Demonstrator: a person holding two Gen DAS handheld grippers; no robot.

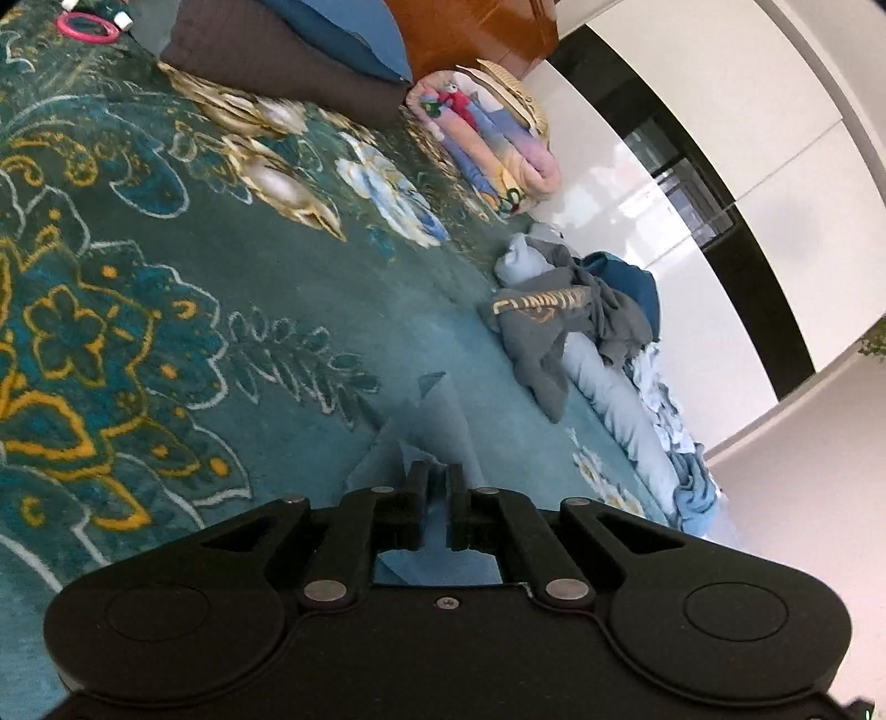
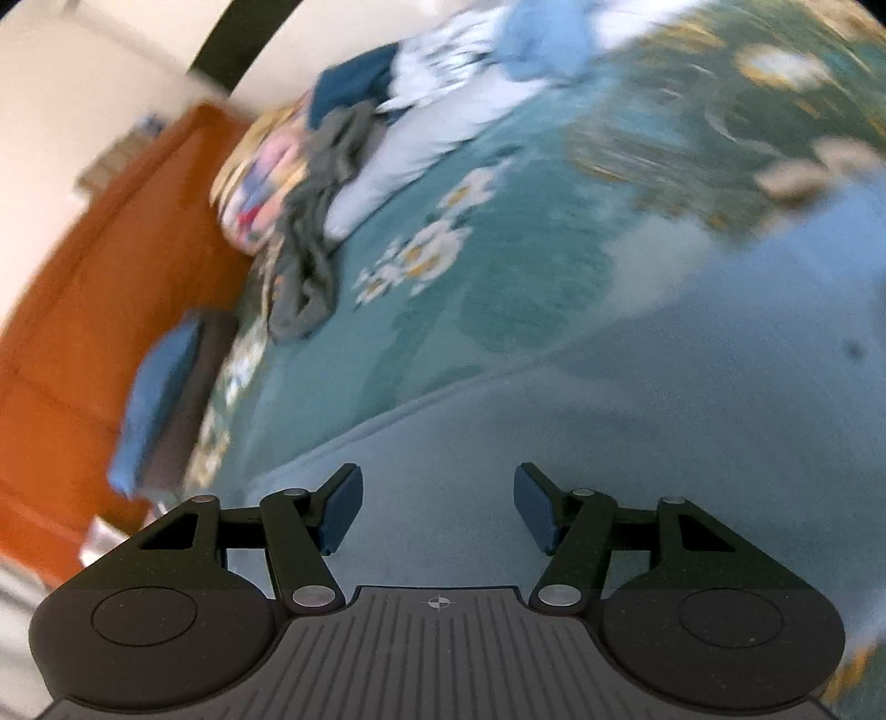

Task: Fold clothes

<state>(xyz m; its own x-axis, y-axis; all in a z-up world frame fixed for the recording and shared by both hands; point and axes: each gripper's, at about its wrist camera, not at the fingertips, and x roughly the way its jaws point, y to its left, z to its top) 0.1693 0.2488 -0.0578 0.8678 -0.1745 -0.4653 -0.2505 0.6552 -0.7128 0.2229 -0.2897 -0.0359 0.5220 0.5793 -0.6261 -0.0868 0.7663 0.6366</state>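
Observation:
My left gripper (image 1: 439,482) is shut on a fold of a light blue garment (image 1: 426,426), which rises in a peak above the green floral bedspread (image 1: 166,310). My right gripper (image 2: 438,498) is open and empty, just above the flat spread of the same light blue garment (image 2: 637,432); this view is blurred. A pile of clothes lies at the bed's far edge: a grey shirt with gold lettering (image 1: 554,327), a pale blue piece (image 1: 614,399) and a dark blue piece (image 1: 631,282). The pile also shows in the right wrist view (image 2: 315,221).
A rolled pastel blanket (image 1: 487,133) and brown and blue pillows (image 1: 288,50) lie against the orange wooden headboard (image 1: 470,27). A pink ring (image 1: 88,27) lies at the far left. White wall and a dark doorway (image 1: 692,183) stand beyond the bed.

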